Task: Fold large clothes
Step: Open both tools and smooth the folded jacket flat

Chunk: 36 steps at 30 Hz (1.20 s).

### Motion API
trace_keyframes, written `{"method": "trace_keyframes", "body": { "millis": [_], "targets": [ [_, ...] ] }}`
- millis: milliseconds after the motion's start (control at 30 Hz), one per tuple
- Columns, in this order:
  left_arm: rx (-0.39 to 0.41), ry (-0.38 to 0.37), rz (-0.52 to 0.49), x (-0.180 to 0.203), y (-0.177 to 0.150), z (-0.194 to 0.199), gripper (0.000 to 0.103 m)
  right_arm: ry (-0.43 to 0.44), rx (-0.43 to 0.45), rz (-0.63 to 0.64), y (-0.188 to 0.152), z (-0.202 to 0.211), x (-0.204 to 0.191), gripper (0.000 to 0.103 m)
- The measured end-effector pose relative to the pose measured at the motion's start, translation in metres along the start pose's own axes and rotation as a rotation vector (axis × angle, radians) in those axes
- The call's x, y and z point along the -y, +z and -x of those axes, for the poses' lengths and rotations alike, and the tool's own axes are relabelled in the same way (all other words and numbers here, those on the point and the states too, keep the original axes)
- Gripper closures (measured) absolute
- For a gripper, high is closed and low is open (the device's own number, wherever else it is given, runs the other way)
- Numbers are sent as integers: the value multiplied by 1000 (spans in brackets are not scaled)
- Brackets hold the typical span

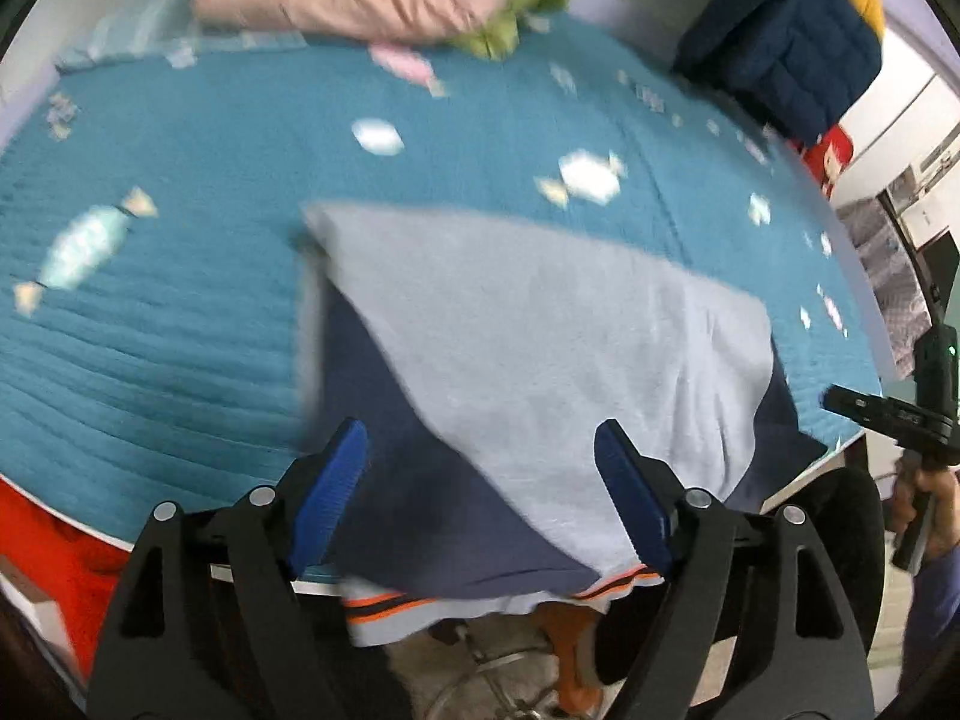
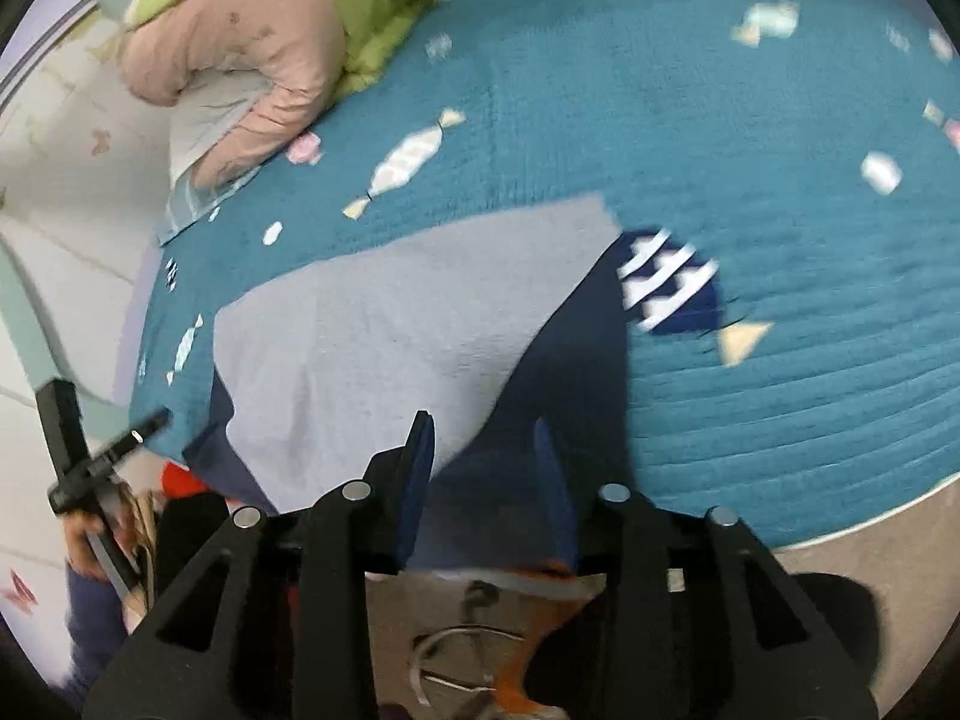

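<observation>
A navy and pale-grey sweatshirt [image 1: 540,348] is laid on a teal quilted candy-print blanket [image 1: 180,312].
The left gripper [image 1: 480,444] is held spread wide and empty above the hem; the right gripper [image 2: 483,438] is likewise parted, nothing grasped.

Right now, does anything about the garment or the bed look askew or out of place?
The navy garment lies folded crooked: its pale grey lining is turned over on a diagonal, and the striped hem hangs off the bed edge.

Two grippers [image 1: 480,504] [image 2: 483,474]; one sweatshirt [image 1: 540,348]; three jackets [image 1: 336,0].
</observation>
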<state>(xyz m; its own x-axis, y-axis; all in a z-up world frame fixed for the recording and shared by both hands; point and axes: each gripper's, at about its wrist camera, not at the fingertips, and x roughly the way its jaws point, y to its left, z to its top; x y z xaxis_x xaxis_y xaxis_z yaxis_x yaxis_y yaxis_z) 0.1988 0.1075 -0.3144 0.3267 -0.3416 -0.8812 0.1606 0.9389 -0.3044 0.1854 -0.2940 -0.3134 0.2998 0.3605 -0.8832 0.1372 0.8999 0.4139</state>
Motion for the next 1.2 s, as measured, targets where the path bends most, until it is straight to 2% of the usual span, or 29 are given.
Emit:
{"method": "trace_keyframes", "body": {
  "millis": [33, 100, 133, 233, 367, 400, 533, 733, 867, 1000, 1100, 1200],
  "targets": [
    [-40, 18, 4, 1, -2, -13, 24, -36, -79, -26, -5, -25, 6, 86],
    [-141, 78, 21, -1, -13, -41, 24, -57, -180, -93, -22, -53, 22, 92],
    [-167, 104, 36, -6, -23, -50, 24, -51, -164, -105, -28, -55, 28, 101],
    [-113, 91, 25, -10, -33, -44, 24, -22, -163, -165, -34, -49, 38, 103],
    [-107, 79, 42, -16, -36, -34, 24, -58, -183, -132, -39, -46, 32, 103],
    [-102, 71, 44, -17, -36, -31, 24, -64, -161, -119, -37, -40, 25, 102],
    [-57, 30, 95, -24, -34, -25, 24, 79, -19, -38, -15, -22, -34, 100],
    [-1, -69, 281, -43, -34, -15, 24, 144, 69, 47, 43, -55, -115, 100],
    [39, -85, 326, -53, -31, -4, 23, 68, 59, 57, 63, -93, -133, 100],
    [51, -157, 407, -69, -33, -2, 23, 35, -64, -12, 65, -146, -111, 103],
    [62, -128, 412, -77, -34, 4, 23, 105, -61, -80, 64, -157, -99, 103],
    [85, -102, 426, -84, -38, 15, 23, 109, -76, -79, 57, -143, -107, 103]
  ]
}}
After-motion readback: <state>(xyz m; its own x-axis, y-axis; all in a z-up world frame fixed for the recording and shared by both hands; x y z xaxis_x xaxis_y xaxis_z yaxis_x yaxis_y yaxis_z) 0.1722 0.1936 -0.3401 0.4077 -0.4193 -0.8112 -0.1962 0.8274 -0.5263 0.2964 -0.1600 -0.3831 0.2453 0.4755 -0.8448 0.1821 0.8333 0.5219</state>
